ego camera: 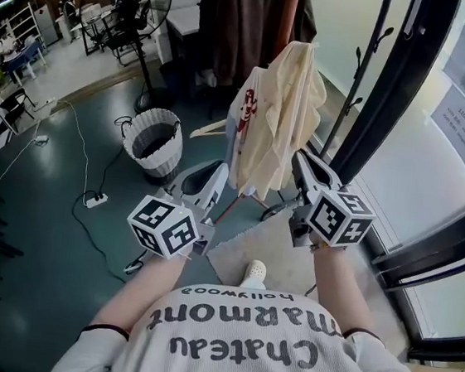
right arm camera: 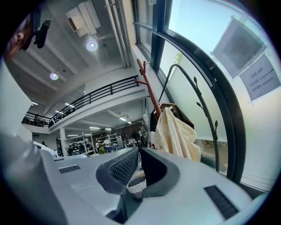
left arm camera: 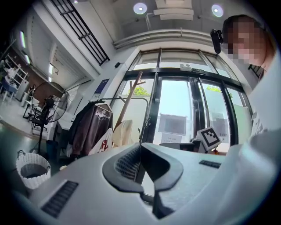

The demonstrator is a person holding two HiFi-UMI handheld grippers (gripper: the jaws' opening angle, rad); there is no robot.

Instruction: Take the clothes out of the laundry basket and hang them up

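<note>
Left gripper (left arm camera: 140, 146), right gripper (right arm camera: 140, 151) closed, apparently empty — shirt (ego camera: 280, 116) hanging.

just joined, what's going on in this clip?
A person holds a gripper in each hand, facing a red-brown wooden coat rack. A cream shirt, a white shirt with a red print and a dark brown hoodie already hang there. The left gripper and right gripper point toward the clothes, jaws together, nothing between them. The white woven laundry basket stands on the floor to the left and looks empty.

Cream shirt (ego camera: 287, 112), dark brown hoodie (ego camera: 243, 24), white laundry basket (ego camera: 168, 161), teal floor (ego camera: 43, 234).
</note>
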